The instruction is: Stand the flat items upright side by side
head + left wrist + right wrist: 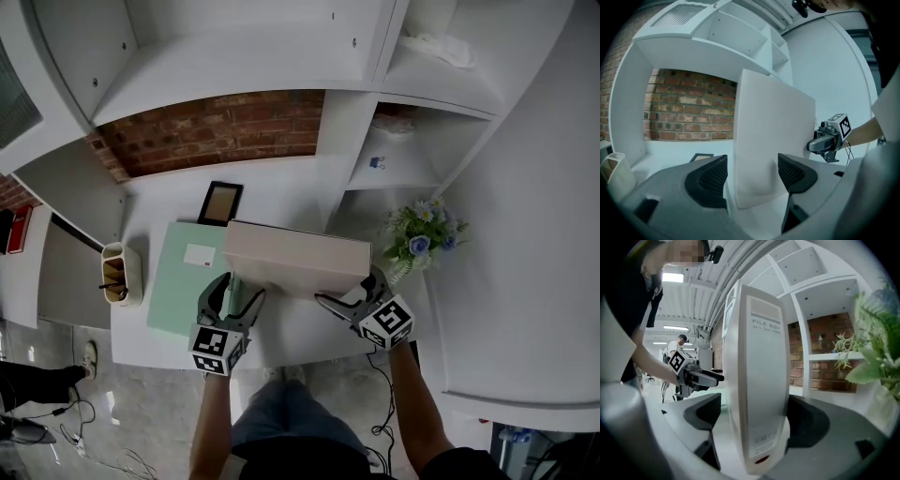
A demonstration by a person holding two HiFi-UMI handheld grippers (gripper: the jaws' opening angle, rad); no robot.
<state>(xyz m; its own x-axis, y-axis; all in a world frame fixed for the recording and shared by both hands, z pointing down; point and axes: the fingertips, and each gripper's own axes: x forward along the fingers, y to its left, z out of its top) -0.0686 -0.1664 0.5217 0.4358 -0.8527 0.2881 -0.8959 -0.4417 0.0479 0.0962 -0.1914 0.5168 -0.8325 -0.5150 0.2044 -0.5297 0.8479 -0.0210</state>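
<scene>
Two pairs of fingers stand wide open, neither gripping: the left fingers (710,180) straddle one end of the file box (295,253), the right fingers (701,416) its labelled spine. Each should probably back straight off without brushing it. The box stands on its long edge on the counter (291,333), its long axis level and running from the left fingers to the right ones.

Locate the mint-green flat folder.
Head view, left side: the mint-green flat folder lies between the cream pen holder and the upright white file box.
</scene>
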